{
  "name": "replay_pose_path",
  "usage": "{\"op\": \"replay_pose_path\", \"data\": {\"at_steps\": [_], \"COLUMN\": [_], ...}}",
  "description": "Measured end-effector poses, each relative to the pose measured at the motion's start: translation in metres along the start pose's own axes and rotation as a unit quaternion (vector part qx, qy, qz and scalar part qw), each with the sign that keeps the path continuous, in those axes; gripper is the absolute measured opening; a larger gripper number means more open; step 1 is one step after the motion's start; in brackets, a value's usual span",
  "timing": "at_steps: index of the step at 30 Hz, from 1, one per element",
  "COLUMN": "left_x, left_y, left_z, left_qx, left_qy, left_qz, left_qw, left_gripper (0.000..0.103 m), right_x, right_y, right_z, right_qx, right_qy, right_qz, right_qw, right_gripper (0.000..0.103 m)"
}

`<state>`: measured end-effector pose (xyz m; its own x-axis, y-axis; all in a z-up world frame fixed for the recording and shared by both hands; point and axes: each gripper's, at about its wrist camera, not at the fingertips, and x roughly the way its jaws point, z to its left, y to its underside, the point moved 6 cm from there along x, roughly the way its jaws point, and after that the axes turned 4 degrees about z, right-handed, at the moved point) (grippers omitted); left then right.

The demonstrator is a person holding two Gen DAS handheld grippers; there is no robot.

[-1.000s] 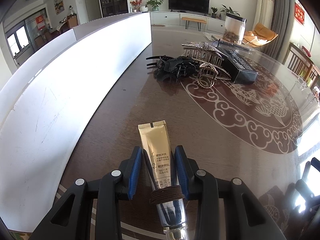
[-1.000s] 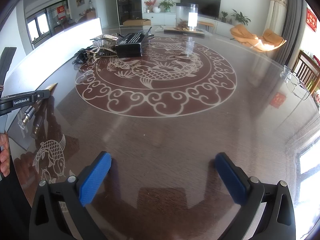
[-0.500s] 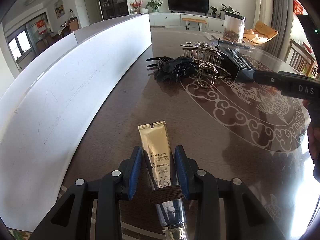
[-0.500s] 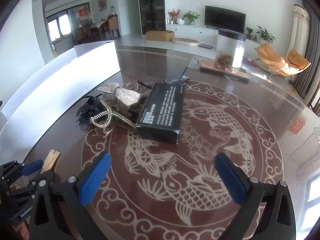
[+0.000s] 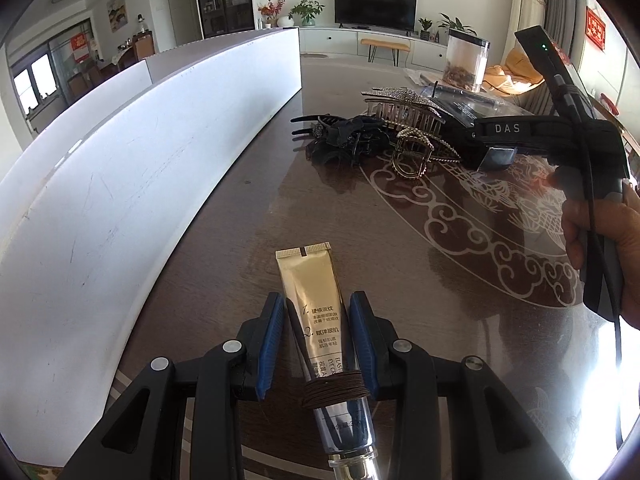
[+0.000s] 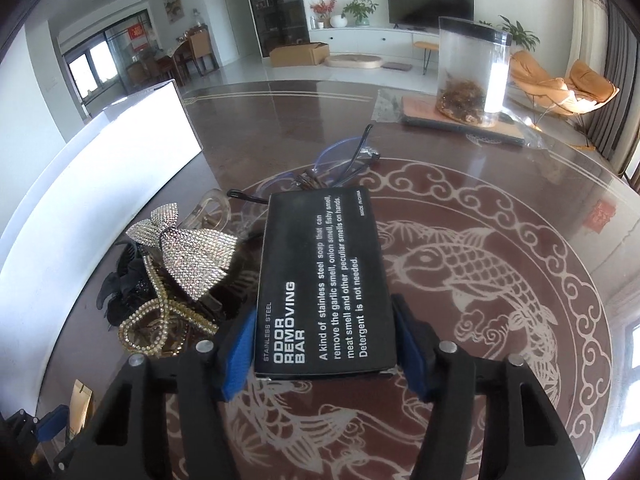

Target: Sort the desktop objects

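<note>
The black box (image 6: 322, 280) labelled "ODOR REMOVING BAR" lies flat on the bench (image 6: 520, 208), between the blue pads of the right hand-held gripper (image 6: 324, 350), whose jaws are closing around it. Hair clips (image 6: 180, 276) lie just left of the box. The left hand-held gripper (image 5: 318, 340) grasps a gold tube (image 5: 314, 300).

Gold tube (image 5: 310, 292) wrapped in brown cord, black box (image 6: 322, 292) with white lettering, silver rhinestone bow (image 6: 188, 248), dark-brown table (image 6: 560, 280) bearing pale koi and cloud scrolls.
</note>
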<state>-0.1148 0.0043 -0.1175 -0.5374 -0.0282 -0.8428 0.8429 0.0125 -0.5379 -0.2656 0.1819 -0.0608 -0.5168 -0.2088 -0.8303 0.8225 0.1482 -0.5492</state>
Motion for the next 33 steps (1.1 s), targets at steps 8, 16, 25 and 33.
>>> {"op": "replay_pose_path", "data": {"at_steps": [8, 16, 25, 33], "left_x": [0.000, 0.000, 0.005, 0.011], "left_y": [0.000, 0.000, 0.002, 0.004], "left_z": [0.000, -0.004, -0.001, 0.005], "left_qx": [-0.005, -0.005, -0.002, -0.021], "left_qy": [0.002, 0.007, -0.047, -0.024], "left_qz": [0.002, 0.004, 0.019, 0.034], "left_qw": [1.0000, 1.0000, 0.9987, 0.9989], "left_gripper": [0.034, 0.034, 0.099, 0.103], "right_x": [-0.038, -0.119, -0.122, -0.113], "right_y": [0.054, 0.165, 0.191, 0.195], "right_z": [0.004, 0.003, -0.016, -0.004], "right_qx": [-0.061, -0.061, -0.024, -0.054], "right_qy": [0.010, 0.008, 0.014, 0.026], "right_qz": [-0.005, -0.035, -0.008, 0.016], "right_qw": [0.998, 0.997, 1.000, 0.998], "right_gripper": [0.062, 0.061, 0.093, 0.102]}}
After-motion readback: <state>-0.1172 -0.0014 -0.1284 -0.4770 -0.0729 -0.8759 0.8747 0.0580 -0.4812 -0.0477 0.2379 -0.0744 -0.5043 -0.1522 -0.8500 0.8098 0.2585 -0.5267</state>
